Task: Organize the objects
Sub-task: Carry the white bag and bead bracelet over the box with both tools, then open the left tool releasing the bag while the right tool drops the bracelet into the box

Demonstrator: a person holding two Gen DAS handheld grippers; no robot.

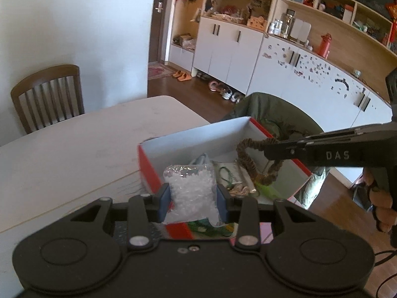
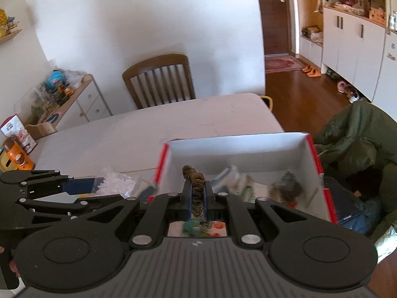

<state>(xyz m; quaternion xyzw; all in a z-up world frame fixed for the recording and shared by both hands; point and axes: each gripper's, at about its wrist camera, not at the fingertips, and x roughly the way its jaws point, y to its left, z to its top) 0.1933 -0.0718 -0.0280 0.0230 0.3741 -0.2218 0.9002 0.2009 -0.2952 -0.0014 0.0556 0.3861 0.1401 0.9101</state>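
An open red box with a white inside sits on the pale table. My left gripper is shut on a clear bag of white beads, held at the box's near edge. My right gripper is shut on a brown braided cord loop. In the left wrist view that cord hangs from the right gripper over the box. Small green and beige trinkets lie on the box floor. The same box fills the middle of the right wrist view.
A wooden chair stands beyond the table. A green jacket drapes over a seat right of the box. An orange jar and packets stand at the table's left end. White cabinets line the far wall.
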